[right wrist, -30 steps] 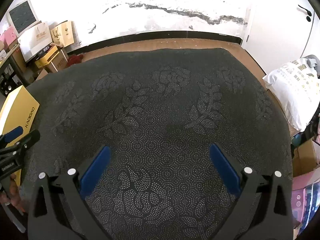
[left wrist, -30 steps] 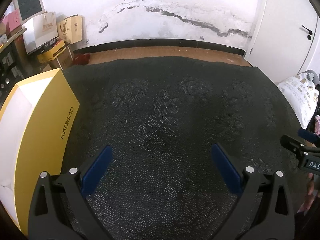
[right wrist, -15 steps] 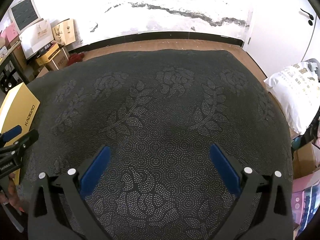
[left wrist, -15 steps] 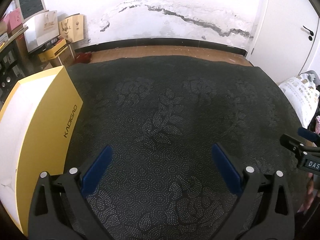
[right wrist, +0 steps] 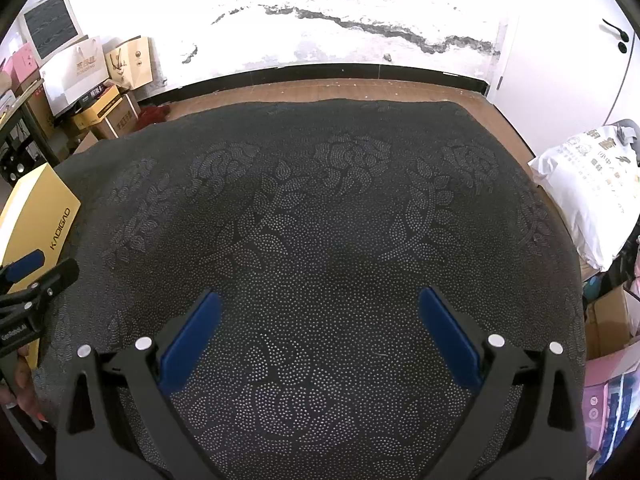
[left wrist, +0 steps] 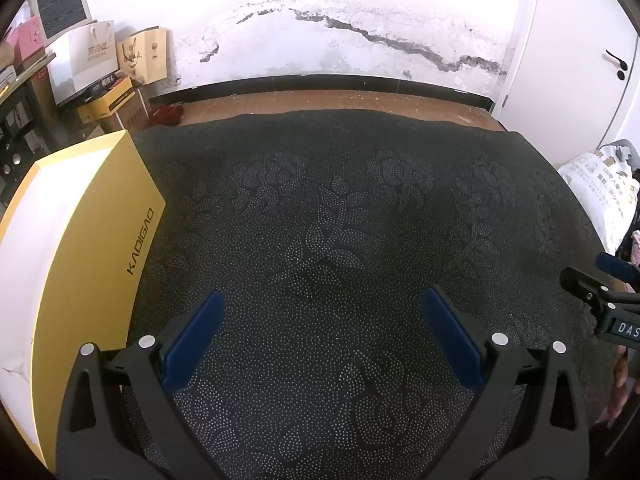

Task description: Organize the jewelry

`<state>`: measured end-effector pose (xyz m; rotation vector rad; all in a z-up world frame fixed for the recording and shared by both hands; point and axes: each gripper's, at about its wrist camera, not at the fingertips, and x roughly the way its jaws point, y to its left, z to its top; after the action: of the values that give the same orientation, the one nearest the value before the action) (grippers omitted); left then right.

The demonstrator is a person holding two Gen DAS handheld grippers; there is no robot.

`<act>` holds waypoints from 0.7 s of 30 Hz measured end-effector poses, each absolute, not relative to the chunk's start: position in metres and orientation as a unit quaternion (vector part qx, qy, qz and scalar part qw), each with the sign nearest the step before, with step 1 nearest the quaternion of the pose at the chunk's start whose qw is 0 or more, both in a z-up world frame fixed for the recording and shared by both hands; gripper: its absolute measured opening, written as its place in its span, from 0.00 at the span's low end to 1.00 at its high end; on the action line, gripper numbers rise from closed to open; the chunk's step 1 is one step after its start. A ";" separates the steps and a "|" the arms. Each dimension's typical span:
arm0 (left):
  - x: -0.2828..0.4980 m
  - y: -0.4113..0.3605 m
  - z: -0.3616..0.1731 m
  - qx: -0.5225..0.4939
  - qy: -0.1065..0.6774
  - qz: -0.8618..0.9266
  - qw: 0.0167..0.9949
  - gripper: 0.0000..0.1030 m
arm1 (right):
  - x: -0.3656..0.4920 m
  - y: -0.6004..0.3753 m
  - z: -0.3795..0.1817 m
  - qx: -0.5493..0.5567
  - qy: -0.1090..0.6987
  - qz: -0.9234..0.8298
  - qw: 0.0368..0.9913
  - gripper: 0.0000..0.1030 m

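Note:
A yellow box marked KADIGAO (left wrist: 84, 240) with a white top lies on the left of a black patterned cloth (left wrist: 340, 220); it also shows at the left edge of the right wrist view (right wrist: 36, 216). No jewelry is visible. My left gripper (left wrist: 320, 300) is open and empty over the cloth, right of the box. My right gripper (right wrist: 318, 298) is open and empty over the cloth's middle. Each gripper shows at the edge of the other's view: the right gripper (left wrist: 600, 288) and the left gripper (right wrist: 36, 276).
Cardboard boxes and paper bags (left wrist: 104, 68) stand at the back left by the cracked wall. A wooden floor strip (left wrist: 340, 100) lies beyond the cloth. A white printed sack (right wrist: 592, 188) sits at the right, with boxes (right wrist: 612, 320) below it.
Both views have tilted up and shifted slightly, so the cloth and yellow box sit a little lower in view. Both grippers stay open and empty.

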<state>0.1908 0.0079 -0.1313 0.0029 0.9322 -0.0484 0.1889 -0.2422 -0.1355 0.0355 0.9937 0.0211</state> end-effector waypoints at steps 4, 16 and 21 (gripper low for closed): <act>0.191 0.008 -0.131 0.003 0.450 -0.024 0.893 0.94 | 0.189 -0.242 -0.135 0.017 0.477 0.011 0.879 0.93; 0.191 0.007 -0.132 0.002 0.450 -0.023 0.893 0.94 | 0.189 -0.242 -0.134 0.015 0.475 0.011 0.880 0.93; 0.191 0.007 -0.132 0.003 0.450 -0.023 0.893 0.94 | 0.189 -0.242 -0.133 0.015 0.475 0.011 0.880 0.93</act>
<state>0.1908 0.0073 -0.1318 0.0054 0.9345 -0.0481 0.1891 -0.2419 -0.1330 0.0314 0.9904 0.0238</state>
